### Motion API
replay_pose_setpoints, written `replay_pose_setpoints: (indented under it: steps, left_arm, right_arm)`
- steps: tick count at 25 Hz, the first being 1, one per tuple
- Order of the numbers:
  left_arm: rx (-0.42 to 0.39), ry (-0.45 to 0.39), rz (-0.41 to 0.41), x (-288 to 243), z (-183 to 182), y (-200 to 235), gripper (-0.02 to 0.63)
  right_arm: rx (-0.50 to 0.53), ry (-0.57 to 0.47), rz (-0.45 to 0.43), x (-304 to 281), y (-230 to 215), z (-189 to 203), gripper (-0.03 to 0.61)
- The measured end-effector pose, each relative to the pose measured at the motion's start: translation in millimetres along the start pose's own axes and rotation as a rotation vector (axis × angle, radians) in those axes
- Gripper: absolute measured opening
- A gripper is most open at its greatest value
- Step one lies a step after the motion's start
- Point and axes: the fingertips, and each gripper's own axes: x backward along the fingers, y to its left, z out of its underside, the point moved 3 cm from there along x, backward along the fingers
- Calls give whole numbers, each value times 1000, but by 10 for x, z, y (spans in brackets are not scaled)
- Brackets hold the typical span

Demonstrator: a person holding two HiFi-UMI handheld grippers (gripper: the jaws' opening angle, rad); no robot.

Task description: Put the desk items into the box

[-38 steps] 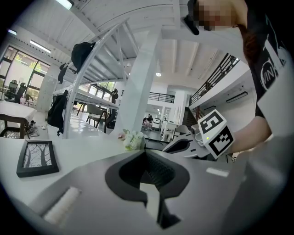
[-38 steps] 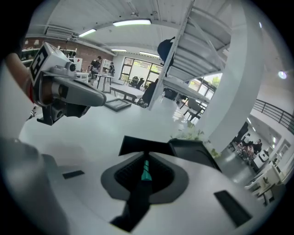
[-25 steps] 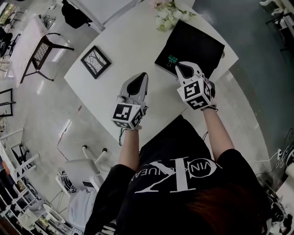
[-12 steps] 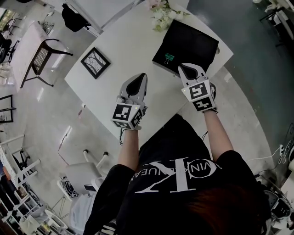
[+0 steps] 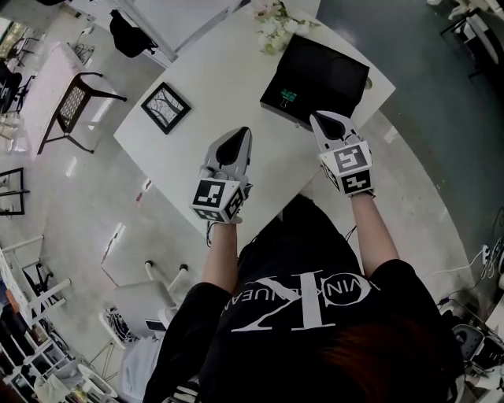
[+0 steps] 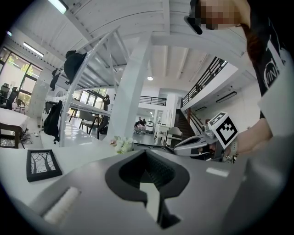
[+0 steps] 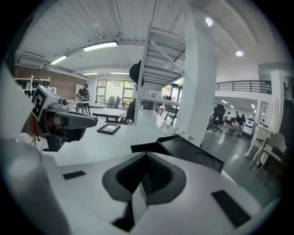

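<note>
A black open box [image 5: 319, 71] lies at the table's far right, and it also shows in the right gripper view as the box [image 7: 193, 155]. A green binder clip [image 5: 288, 96] lies inside it at its near left corner. A black picture frame [image 5: 165, 107] lies on the table's left part. My right gripper [image 5: 319, 120] hovers just at the box's near edge, jaws together and nothing in them. My left gripper [image 5: 239, 134] is over the middle of the table, likewise shut with nothing held. Neither touches an item.
White flowers [image 5: 274, 22] lie at the table's far edge beside the box. The white table [image 5: 213, 71] ends close to the person's body. A dark chair [image 5: 75, 90] and another table stand on the floor to the left.
My right gripper has drawn back from the binder clip at the box's corner toward the person. The clip stays in the box. The left gripper has hardly moved.
</note>
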Motion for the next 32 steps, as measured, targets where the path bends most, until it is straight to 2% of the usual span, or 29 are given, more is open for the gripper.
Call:
replay_pose_setpoints:
  steps: [21,32]
  left_arm:
    - [-43,-44,-15,602,-77,-193,11]
    - [-53,-77,-21,826,-125,-214,11]
  right_arm:
    - [-113,-164,18,618,333,-53,14]
    - [-128,-223,41,905,472,-35,14]
